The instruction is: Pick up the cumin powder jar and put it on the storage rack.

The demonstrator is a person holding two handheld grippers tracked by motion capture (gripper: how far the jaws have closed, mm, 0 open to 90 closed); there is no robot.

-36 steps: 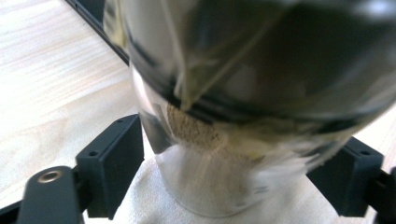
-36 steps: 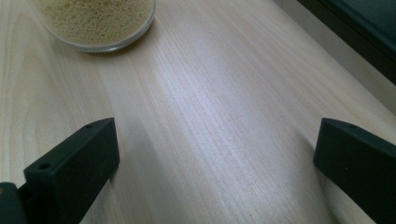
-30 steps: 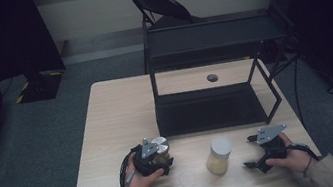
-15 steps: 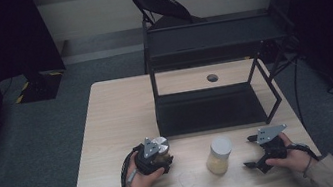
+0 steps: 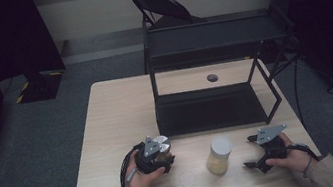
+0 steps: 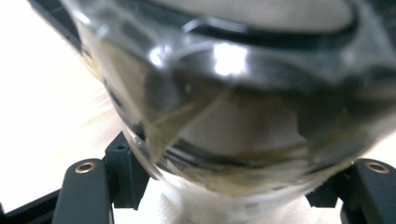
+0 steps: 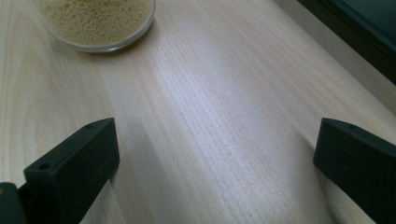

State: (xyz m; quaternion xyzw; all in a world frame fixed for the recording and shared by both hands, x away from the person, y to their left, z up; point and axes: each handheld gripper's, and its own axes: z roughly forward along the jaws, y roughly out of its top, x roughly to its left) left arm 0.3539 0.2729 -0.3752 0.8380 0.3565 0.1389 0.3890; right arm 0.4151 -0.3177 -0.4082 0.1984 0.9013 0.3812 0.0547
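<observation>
Where the left gripper point(image 5: 156, 155) sits at the near left of the desk point(image 5: 118, 121), its jaws have just closed and now clamp a small clear jar point(image 6: 233, 93), one jaw on each side of the glass. Seen in the left gripper view, the jar presses right up to the camera, tilted, its curved wall blurred; a pale layer lies inside, contents too blurred to name. From the high view the same jar point(image 5: 162, 144) shows a pale lid just under the grey plate of the gripper.

Right gripper point(image 5: 265, 151): jaws stand wide apart, nothing between them, hovering just over bare wood at the near right of the desk.

Second jar point(image 5: 219, 156): stands upright on the desk between the two grippers, apart from both, nearer the right one. Clear glass, white lid, filled most of the way with small yellowish grains. In the right gripper view its base point(image 7: 95, 23) sits ahead of the jaws, well clear of them.

Black open-frame shelf rack point(image 5: 212, 106) stands behind both jars on the far half of the desk.
</observation>
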